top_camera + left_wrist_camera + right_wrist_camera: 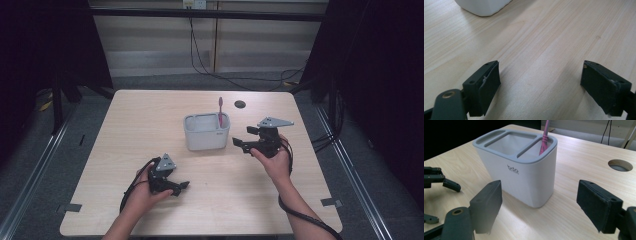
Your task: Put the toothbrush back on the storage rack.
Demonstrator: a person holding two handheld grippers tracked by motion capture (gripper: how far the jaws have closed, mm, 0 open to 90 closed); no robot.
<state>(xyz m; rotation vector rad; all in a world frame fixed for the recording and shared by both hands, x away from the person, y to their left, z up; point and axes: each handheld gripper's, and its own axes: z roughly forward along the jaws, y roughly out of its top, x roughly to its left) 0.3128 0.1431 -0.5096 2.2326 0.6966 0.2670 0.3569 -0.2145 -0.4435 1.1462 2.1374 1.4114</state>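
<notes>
Both claws are wide open and hold nothing: left claw well away from the white holder, right claw just beside it. Pink toothbrush stands inside.

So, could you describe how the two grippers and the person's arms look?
Both the left gripper and the right gripper are black, each with two blocky jaws lined with dark flat pads. Each carries a grey three-cornered plate on top, and a black cable trails back from it along the arm. The forearms are bare; no sleeves can be seen.
</notes>
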